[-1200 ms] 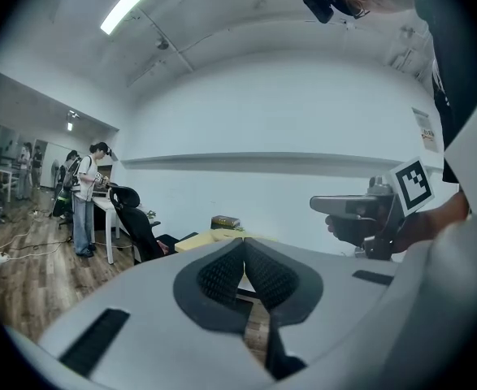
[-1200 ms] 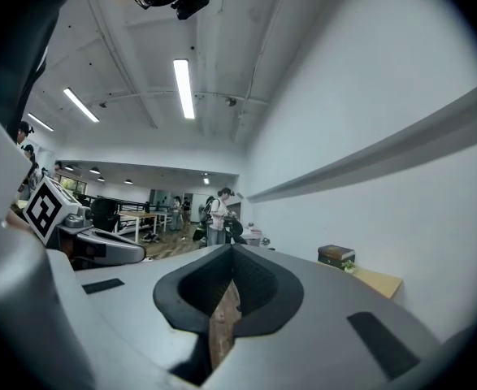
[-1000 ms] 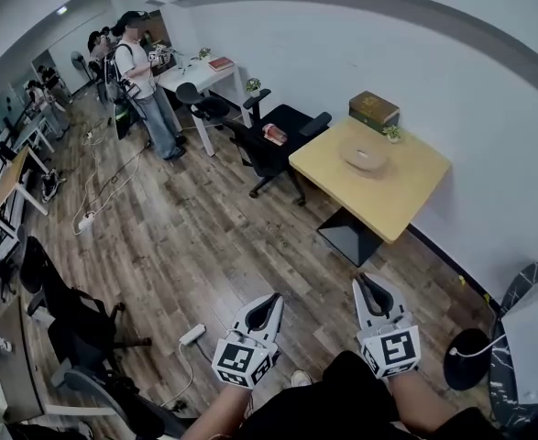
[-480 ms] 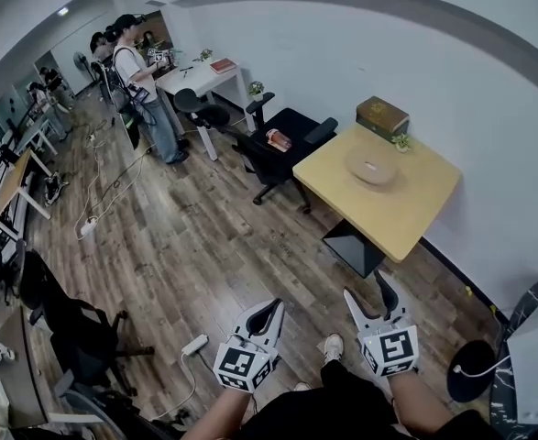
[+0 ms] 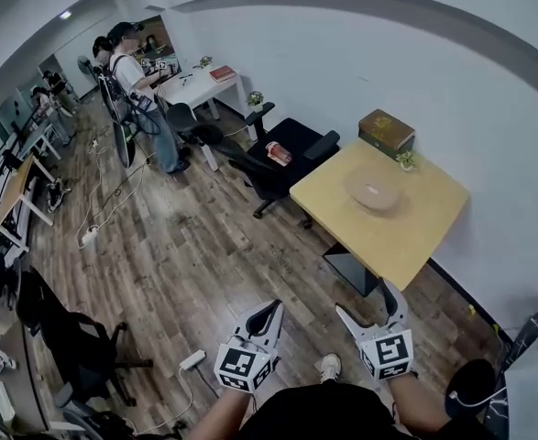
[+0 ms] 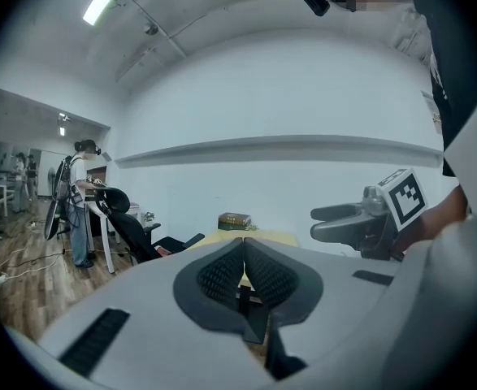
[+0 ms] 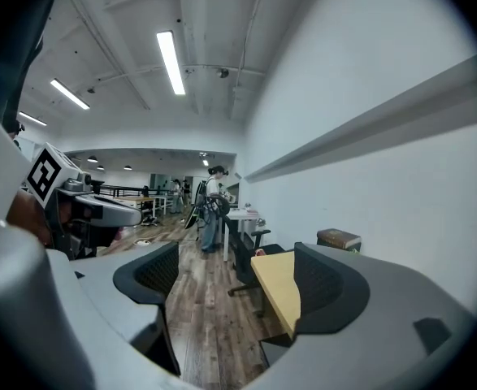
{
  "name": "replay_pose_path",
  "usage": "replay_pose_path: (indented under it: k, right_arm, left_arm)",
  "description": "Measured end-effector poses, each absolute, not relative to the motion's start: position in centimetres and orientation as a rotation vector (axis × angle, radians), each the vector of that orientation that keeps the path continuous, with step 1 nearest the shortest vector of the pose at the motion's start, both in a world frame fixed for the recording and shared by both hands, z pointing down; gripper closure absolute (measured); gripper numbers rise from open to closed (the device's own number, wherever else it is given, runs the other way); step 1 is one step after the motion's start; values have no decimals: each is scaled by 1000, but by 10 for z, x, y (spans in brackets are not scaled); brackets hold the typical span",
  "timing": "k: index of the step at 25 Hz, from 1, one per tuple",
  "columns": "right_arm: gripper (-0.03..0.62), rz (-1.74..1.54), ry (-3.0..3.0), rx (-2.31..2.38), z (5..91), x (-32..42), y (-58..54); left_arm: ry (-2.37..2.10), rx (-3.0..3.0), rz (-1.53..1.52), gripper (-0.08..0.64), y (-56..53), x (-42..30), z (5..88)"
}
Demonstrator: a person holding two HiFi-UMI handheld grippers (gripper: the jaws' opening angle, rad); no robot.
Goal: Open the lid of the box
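step: approach | box (image 5: 386, 133) lid down, far corner of desk (image 5: 392, 246) | left gripper (image 5: 270, 310) jaws clenched, empty | right gripper (image 5: 367, 301) jaws just opened, nothing between | do: meet lid's front edge level

Matt wooden table (image 5: 406, 236), wood-plank floor (image 5: 204, 246); box (image 5: 386, 131) perhaps glossy card.

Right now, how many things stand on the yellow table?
3: the box at the far corner, a small plant beside it, a round dish near the middle.
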State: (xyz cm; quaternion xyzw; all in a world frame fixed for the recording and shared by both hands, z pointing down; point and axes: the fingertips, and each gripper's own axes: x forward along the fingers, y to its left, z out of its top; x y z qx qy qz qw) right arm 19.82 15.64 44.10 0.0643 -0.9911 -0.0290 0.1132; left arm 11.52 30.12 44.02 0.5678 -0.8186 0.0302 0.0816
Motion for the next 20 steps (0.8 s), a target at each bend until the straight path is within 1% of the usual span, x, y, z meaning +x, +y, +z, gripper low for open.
replay_pose_path:
  k: [11, 20]
  right_arm:
    - [141, -151, -2858, 145, 459, 169, 95]
    - [141, -117, -2847, 142, 465, 147, 65]
  left_arm:
    - [-2468, 1639, 75, 538, 239, 77, 450]
    - [-2451, 1615, 69, 538, 216, 58, 458]
